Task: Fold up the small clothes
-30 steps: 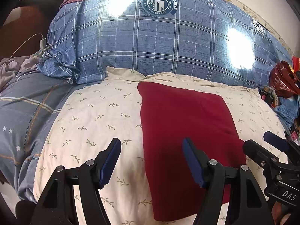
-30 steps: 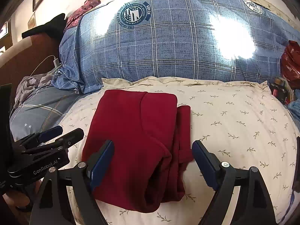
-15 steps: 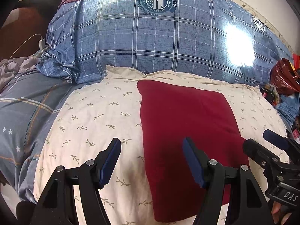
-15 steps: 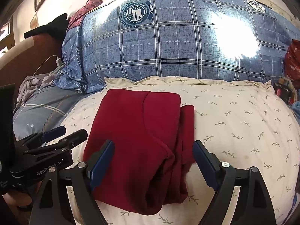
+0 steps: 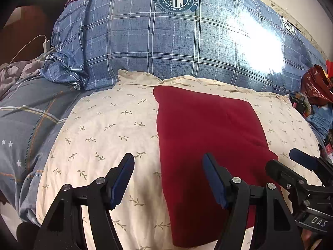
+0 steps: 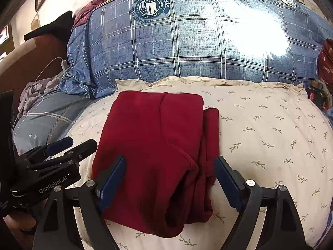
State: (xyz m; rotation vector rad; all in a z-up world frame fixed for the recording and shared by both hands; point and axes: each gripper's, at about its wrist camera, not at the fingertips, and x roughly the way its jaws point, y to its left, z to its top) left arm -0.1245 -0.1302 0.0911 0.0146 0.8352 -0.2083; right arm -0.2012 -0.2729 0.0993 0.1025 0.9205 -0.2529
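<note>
A dark red garment lies folded on a cream leaf-print pillow. In the right wrist view its layered, rolled edges show at the near right. My left gripper hovers open above the garment's near left edge, nothing between its blue pads. My right gripper is open too, its fingers spread over the garment's near end without pressing it. Each gripper appears in the other's view: the right gripper at the lower right, the left gripper at the lower left.
A large blue plaid pillow with a round emblem rises behind the cream one. Grey-blue bedding and crumpled grey cloth lie left, with a white charger cable. Red bags and clutter crowd the right edge.
</note>
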